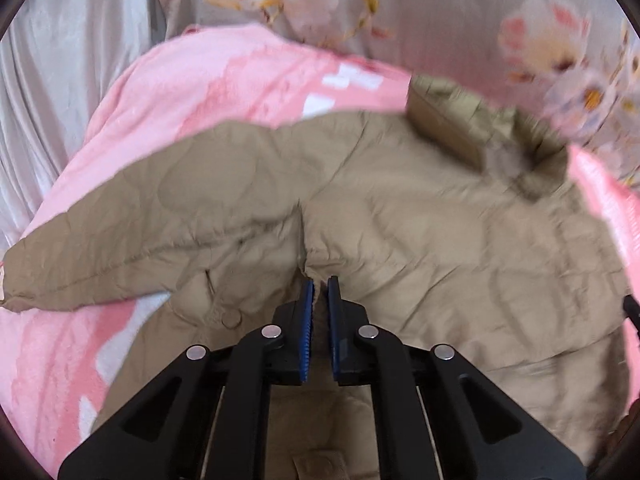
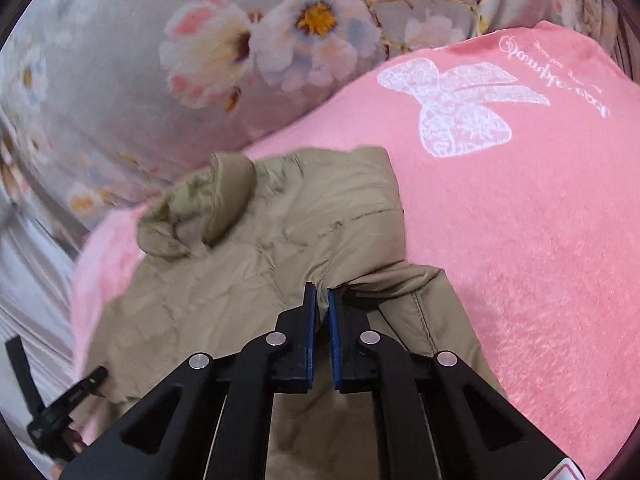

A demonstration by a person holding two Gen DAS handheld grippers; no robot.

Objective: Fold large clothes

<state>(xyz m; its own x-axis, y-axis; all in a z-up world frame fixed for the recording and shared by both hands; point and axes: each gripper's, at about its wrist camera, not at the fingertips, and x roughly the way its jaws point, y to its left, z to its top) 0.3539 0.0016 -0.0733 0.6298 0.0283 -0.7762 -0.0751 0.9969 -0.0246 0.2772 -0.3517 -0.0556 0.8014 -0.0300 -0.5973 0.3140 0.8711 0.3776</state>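
Observation:
A khaki quilted jacket lies spread on a pink blanket. Its sleeve reaches out to the left in the left wrist view, and its hood is bunched at the far right. My left gripper is shut on a pinched fold of the jacket near the armpit seam. In the right wrist view the jacket fills the lower left, with the hood bunched up behind it. My right gripper is shut on a fold of the jacket by its right edge.
The pink blanket carries a white bow print and script. A grey floral sheet lies beyond it. A pale curtain hangs at the left. The other gripper shows at the lower left of the right wrist view.

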